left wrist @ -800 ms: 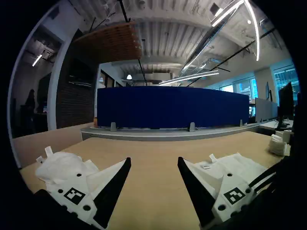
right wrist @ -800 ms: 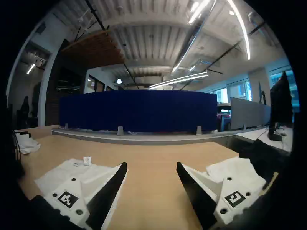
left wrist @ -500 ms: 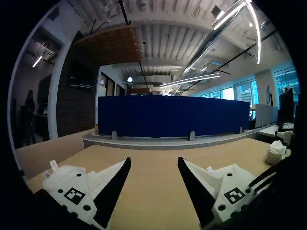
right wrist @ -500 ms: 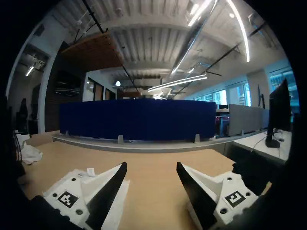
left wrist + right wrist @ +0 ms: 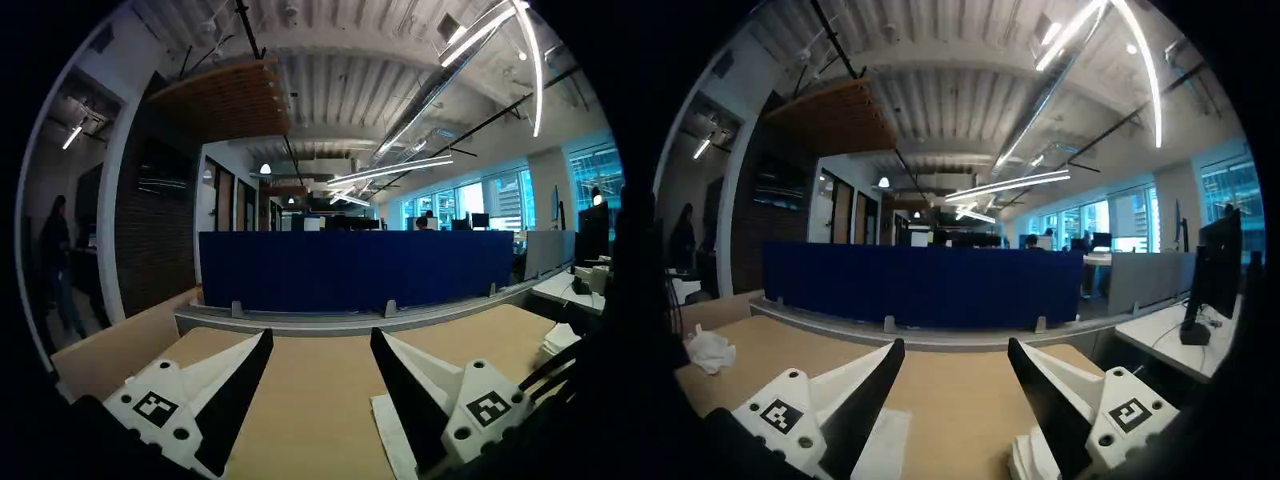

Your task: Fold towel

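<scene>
The left tongs (image 5: 320,334) stand wide open with nothing between their 2 fingers; bare wood of the counter (image 5: 320,400) shows in the gap. The right tongs (image 5: 956,344) gape just as wide and grip nothing.

Ahead of both, the counter runs open to its far edge, where a blue partition (image 5: 352,272) stands across it. In the left gripper view a small stack of white cloth (image 5: 560,340) sits near the counter's right edge. In the right gripper view a crumpled white cloth (image 5: 710,350) lies well off to the left.

The towel (image 5: 388,428) is white and lies flat on the counter, low beside the right-hand finger. In the right gripper view the towel (image 5: 888,436) shows beneath both fingers, flat on the left and in layered folds on the right. Whether any finger touches it cannot be told.
</scene>
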`<state>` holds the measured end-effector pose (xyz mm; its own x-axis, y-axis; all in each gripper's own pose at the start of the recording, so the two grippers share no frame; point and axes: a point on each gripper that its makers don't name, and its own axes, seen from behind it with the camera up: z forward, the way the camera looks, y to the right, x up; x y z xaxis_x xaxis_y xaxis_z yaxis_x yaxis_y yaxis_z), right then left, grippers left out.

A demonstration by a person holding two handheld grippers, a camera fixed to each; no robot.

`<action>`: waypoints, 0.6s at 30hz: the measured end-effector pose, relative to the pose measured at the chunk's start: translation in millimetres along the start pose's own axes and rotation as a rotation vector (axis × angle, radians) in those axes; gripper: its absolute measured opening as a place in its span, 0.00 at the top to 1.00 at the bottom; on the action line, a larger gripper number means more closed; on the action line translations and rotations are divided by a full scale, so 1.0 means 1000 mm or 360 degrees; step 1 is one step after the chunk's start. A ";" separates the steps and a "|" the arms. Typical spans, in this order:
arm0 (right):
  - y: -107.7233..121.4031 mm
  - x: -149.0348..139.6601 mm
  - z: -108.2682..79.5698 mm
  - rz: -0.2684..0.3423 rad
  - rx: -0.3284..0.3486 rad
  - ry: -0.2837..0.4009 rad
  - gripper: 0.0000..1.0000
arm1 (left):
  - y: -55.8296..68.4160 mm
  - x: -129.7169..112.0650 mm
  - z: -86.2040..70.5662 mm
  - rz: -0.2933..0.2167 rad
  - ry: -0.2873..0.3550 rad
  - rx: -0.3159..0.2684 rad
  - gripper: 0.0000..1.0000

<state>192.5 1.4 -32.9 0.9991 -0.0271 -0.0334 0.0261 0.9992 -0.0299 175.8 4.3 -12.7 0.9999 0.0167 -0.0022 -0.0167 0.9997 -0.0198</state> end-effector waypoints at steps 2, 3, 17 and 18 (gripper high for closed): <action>0.002 0.009 -0.001 0.0005 -0.0005 0.0005 0.00 | 0.003 0.009 -0.002 -0.0003 -0.0006 -0.0010 0.10; 0.003 0.014 -0.002 0.0007 -0.0007 0.0007 0.00 | 0.005 0.014 -0.004 -0.0004 -0.0009 -0.0015 0.10; -0.025 0.012 -0.009 -0.0078 0.0212 -0.0178 0.00 | 0.039 0.015 -0.016 0.0075 -0.0198 -0.0243 0.10; -0.030 0.010 -0.010 -0.0087 0.0246 -0.0204 0.00 | 0.042 0.013 -0.017 0.0086 -0.0219 -0.0268 0.10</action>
<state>201.1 -28.8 -42.2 0.9919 -0.0874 0.0917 0.0755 0.9892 0.1260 188.1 46.3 -30.5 0.9881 0.0844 0.1284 -0.0590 0.9800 -0.1900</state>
